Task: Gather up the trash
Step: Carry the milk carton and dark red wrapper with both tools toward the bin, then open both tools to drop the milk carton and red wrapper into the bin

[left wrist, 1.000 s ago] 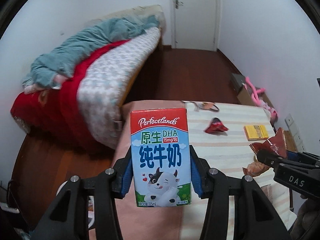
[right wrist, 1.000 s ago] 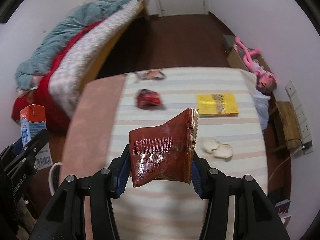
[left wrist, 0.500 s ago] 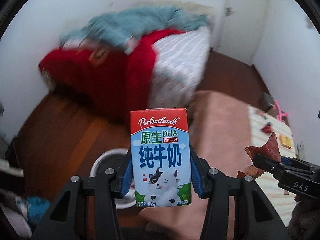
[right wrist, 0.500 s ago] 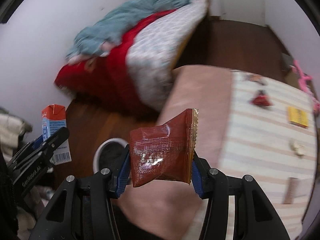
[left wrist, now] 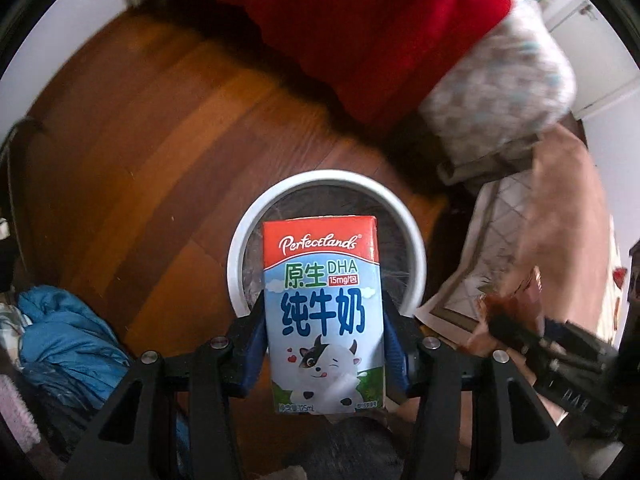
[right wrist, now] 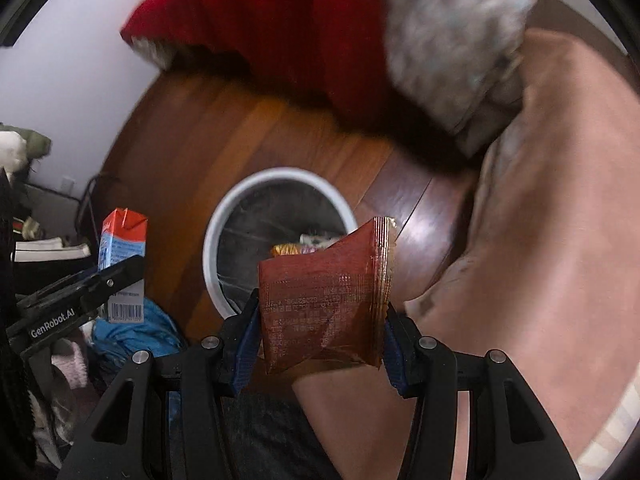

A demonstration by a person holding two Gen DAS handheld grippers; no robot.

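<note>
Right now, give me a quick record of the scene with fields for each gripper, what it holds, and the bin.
left gripper: shut on milk carton, held upright
right gripper: shut on red snack wrapper
trash bin: white rim, dark liner, on the wooden floor, some wrappers already inside
position: both items held above or near the bin opening
status: neither item released yet

A home bedroom, lived-in. Warm brown wooden plank floor [left wrist: 160,128], plain white wall [right wrist: 80,60], and a bed heaped with a red blanket [left wrist: 360,20] and a grey-white patterned quilt [left wrist: 504,84]. Round white-rimmed waste bin lined with a dark plastic bag [right wrist: 276,178] standing on the floor. Crumpled blue garment [left wrist: 60,332] piled nearby, beside a table draped in pinkish cloth [right wrist: 560,220].
</note>
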